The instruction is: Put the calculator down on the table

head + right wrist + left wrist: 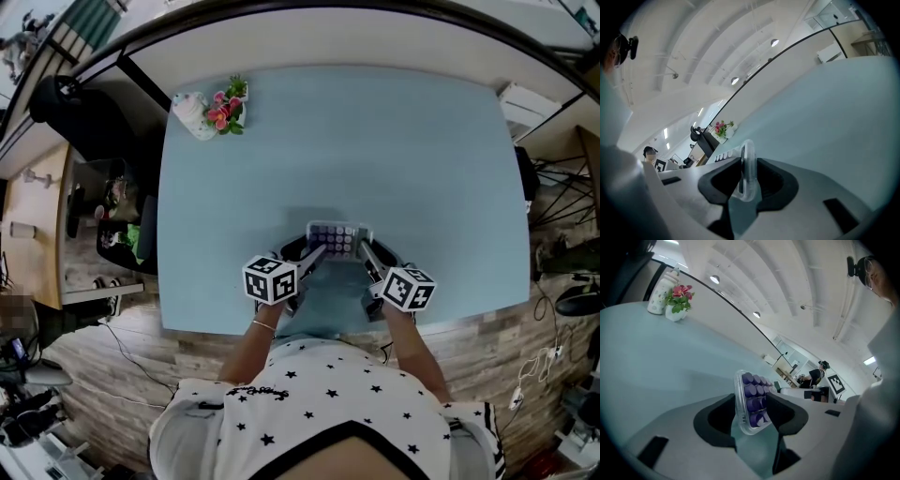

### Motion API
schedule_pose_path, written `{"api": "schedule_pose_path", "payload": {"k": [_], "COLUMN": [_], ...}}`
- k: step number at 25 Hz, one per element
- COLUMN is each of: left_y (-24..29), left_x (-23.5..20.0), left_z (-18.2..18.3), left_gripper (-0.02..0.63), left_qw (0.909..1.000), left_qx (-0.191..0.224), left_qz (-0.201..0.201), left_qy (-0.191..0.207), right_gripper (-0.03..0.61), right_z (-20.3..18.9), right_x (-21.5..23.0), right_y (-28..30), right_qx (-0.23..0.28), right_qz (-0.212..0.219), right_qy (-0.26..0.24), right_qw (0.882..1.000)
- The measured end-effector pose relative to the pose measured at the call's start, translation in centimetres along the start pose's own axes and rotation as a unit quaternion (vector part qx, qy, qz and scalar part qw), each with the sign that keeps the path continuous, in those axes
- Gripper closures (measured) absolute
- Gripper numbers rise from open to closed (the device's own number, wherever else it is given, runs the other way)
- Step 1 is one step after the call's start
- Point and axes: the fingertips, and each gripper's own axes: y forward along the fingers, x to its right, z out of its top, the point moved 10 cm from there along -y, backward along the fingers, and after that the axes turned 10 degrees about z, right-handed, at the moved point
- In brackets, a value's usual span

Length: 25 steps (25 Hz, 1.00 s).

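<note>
Pale blue table [375, 141] under the jaws, flowers [223, 111] far beyond them. Calculator [335, 239] caught between both pairs of jaws, low over the table; hard to tell if touching it yet. Left gripper [317, 253] clamped on one end, purple buttons against one pad. Right gripper [366, 251] pinching the clear rim at the other end. Looks like the setting-down step, nearly done. Next: lay it flat, then let go with both and back away.
</note>
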Motion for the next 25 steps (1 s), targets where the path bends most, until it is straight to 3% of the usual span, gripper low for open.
{"api": "schedule_pose_path", "payload": {"k": [25], "left_y": [1.6], "left_x": [0.9], "left_z": [0.0], "left_gripper": [0.397], "left_qw": [0.9953], "left_qx": [-0.056], "left_qz": [0.064], "left_qy": [0.046], "right_gripper": [0.471], "right_z": [0.1], "right_x": [0.9], "right_y": [1.1], "right_qx": [-0.065], "right_qz": [-0.054], "right_qy": [-0.055], "right_qw": [0.995]}}
